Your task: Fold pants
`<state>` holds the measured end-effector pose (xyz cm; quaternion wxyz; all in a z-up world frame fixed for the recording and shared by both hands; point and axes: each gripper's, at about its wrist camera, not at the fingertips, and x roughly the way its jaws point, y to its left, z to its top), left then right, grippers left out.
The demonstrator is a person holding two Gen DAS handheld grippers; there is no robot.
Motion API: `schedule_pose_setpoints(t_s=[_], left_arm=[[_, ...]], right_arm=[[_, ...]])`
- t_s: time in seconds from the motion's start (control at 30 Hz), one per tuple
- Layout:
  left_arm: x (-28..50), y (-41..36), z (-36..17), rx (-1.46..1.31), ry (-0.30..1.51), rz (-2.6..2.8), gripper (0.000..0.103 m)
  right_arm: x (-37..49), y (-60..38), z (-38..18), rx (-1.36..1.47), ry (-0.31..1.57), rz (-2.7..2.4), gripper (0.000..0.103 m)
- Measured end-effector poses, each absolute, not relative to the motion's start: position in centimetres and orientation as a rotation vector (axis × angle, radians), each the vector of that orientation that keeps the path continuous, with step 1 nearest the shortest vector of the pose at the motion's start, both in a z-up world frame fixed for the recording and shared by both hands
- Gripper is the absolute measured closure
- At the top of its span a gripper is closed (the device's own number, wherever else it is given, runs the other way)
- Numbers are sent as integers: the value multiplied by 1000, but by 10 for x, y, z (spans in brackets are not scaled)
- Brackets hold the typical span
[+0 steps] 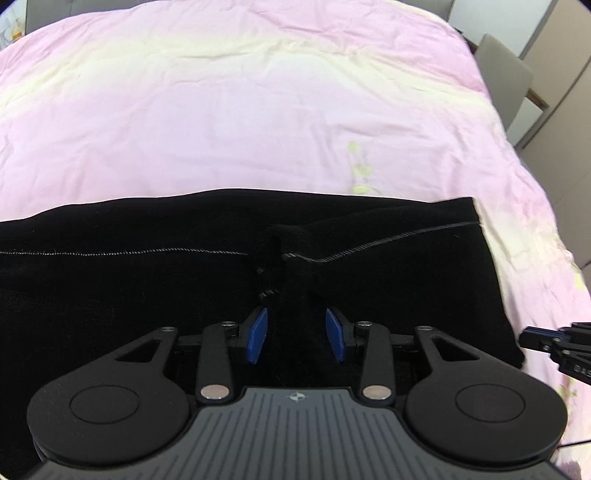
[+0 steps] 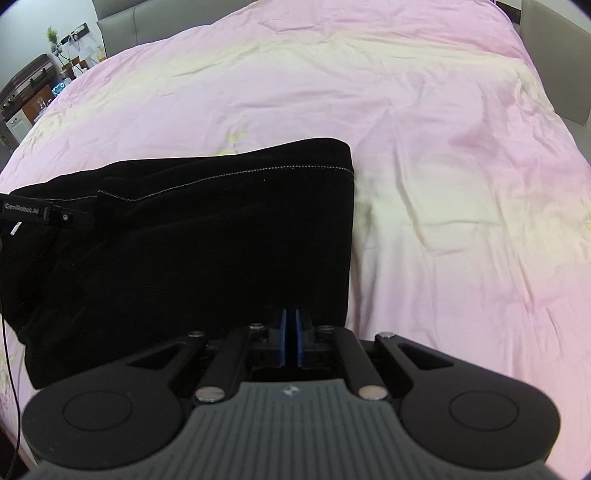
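Black pants with pale seam stitching lie flat across the near part of a pink bedspread. My left gripper is open, its blue pads apart, low over the crotch area where the seams meet. In the right wrist view the pants fill the left half, their straight edge ending near the middle. My right gripper is shut with its blue pads together at the near right corner of the pants; whether cloth is pinched between them is hidden. The left gripper's finger shows at the left of that view, and the right gripper shows at the right edge of the left wrist view.
The pink and pale yellow bedspread stretches far ahead and to the right. A grey headboard and shelves with a plant stand at the back left. Grey furniture stands beside the bed on the right.
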<state>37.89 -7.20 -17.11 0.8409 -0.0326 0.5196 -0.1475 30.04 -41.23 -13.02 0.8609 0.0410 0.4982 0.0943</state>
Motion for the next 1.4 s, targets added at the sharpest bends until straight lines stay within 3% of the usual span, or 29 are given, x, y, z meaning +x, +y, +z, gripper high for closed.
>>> schedule_pose_setpoints(t_s=[0.43,0.77,0.97,1.03,1.13,1.4], left_arm=[[359,-93,-221,-9,1166,-240,60],[344,-93,-193,31,1127,-265,59],[308,-78,-157,112,1070,-281,59],[298,-63,-146,119,1055,-271,59],[287,-38,-133,136,1041,-250,58],[264,72,-113,53,1041,-122,47]], right_arm=[[278,-414,-179,95,1075,167,103],[272,-401,-155,-27,1065,165,103],[249,-385,-115,-54,1001,198,97],[238,-375,-104,-75,982,226,83],[225,-350,-90,-117,953,276,71],[206,-281,-80,-199,944,381,69]])
